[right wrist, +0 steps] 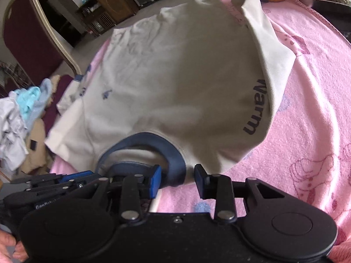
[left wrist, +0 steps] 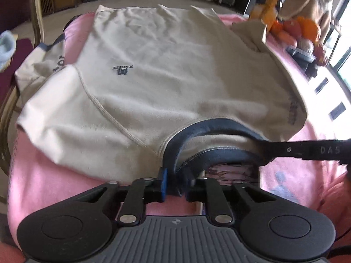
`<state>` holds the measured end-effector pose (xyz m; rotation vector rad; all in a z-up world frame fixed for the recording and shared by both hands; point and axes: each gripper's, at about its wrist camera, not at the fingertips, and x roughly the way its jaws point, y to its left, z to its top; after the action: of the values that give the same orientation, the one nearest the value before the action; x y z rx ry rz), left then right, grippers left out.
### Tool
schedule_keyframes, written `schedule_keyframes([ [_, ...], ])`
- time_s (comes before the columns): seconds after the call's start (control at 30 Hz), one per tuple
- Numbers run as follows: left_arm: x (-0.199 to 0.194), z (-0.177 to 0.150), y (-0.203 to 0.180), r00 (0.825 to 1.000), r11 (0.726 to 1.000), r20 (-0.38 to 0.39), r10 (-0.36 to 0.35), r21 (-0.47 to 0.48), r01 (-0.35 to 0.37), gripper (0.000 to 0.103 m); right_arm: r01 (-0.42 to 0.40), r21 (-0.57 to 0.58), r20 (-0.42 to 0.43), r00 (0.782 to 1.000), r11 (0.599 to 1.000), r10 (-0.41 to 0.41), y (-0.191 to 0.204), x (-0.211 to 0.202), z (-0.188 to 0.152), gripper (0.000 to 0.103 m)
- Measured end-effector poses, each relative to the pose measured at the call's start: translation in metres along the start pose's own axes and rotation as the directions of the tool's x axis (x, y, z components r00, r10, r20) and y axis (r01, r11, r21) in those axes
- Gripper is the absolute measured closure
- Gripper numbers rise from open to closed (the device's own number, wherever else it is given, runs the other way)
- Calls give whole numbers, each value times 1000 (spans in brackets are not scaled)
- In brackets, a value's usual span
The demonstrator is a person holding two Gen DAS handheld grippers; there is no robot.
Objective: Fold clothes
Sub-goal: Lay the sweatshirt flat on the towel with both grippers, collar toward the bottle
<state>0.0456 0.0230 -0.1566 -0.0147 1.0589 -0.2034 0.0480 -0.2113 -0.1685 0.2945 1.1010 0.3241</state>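
A cream long-sleeved shirt [left wrist: 166, 83] lies spread on the pink blanket [left wrist: 43, 179], with its navy collar [left wrist: 210, 127] nearest me. My left gripper [left wrist: 175, 183] is shut on the collar's near edge, which passes between its blue pads. One sleeve, printed "Warm" [right wrist: 254, 107], is folded along the shirt's right side. The other sleeve, with a navy cuff [left wrist: 52, 43], hangs off the left edge. My right gripper [right wrist: 178, 180] is open just at the collar [right wrist: 173, 160], with navy fabric reaching between its fingers. The left gripper's body [right wrist: 54, 184] shows at the lower left of the right wrist view.
A maroon chair [right wrist: 28, 28] stands to the left with a heap of loose clothes [right wrist: 19, 114] beside it. Orange and brown soft toys [left wrist: 294, 22] and a black tray [left wrist: 302, 54] sit at the far right. Bare pink blanket [right wrist: 307, 114] spreads to the right of the shirt.
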Motion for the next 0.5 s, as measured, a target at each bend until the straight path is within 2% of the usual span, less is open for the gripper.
schedule_keyframes([
  [0.07, 3, -1, -3, 999, 999, 7, 37, 21, -37, 102, 32, -14, 0, 999, 999, -32, 2, 5, -1, 88],
  [0.17, -1, -3, -4, 998, 998, 19, 55, 40, -56, 102, 68, -71, 15, 998, 995, -67, 10, 5, -4, 93],
  [0.5, -37, -12, -6, 998, 995, 34, 52, 87, -55, 103, 112, -137, 9, 994, 984, -111, 27, -8, -12, 95],
])
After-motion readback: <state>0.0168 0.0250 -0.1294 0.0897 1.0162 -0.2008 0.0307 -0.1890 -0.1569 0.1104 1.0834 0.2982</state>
